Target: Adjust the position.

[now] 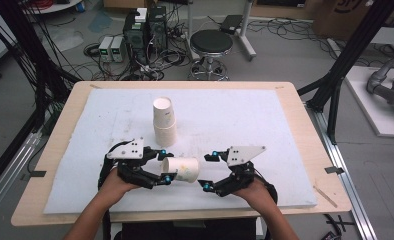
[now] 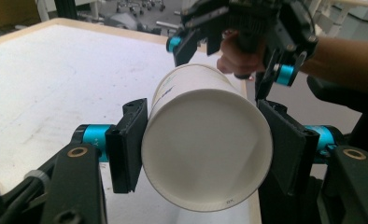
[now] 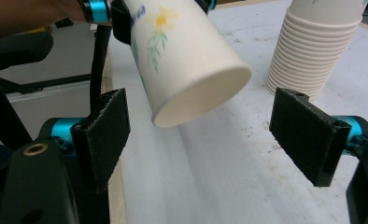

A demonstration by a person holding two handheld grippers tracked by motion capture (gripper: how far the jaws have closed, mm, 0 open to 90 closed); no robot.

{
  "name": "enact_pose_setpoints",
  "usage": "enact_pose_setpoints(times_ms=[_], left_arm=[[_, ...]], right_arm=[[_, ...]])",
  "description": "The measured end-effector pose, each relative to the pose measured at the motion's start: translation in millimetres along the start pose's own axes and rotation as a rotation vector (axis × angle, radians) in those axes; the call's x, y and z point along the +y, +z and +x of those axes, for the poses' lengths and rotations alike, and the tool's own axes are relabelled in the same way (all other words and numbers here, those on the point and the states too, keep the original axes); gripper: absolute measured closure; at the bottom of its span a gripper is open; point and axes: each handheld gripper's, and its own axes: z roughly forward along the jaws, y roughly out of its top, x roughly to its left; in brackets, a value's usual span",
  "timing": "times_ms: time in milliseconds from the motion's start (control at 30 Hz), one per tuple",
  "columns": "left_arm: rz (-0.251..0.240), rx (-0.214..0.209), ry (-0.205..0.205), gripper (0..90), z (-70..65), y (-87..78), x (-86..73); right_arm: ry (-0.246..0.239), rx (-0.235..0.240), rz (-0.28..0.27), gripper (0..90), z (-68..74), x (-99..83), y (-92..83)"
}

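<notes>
Holding a paper cup (image 1: 181,169) sideways between left fingers (image 2: 128,144)
Light, crushable; grip its wall gently; right fingers (image 3: 105,135) apart, empty.

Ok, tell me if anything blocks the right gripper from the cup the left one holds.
Nothing visible does. The cup lies sideways in the left gripper, its wide end toward the open right gripper, with only bare white mat between. The stack of cups stands off to the side.
</notes>
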Motion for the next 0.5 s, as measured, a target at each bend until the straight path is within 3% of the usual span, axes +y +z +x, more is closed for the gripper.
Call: enact_pose_setpoints(times_ms=[500], left_arm=[[-0.053,-0.015,0.007,36.3,-3.5,-3.8,2.9]], right_arm=[[0.005,0.019,-0.001,20.7,-1.2,-9.6,3.8]])
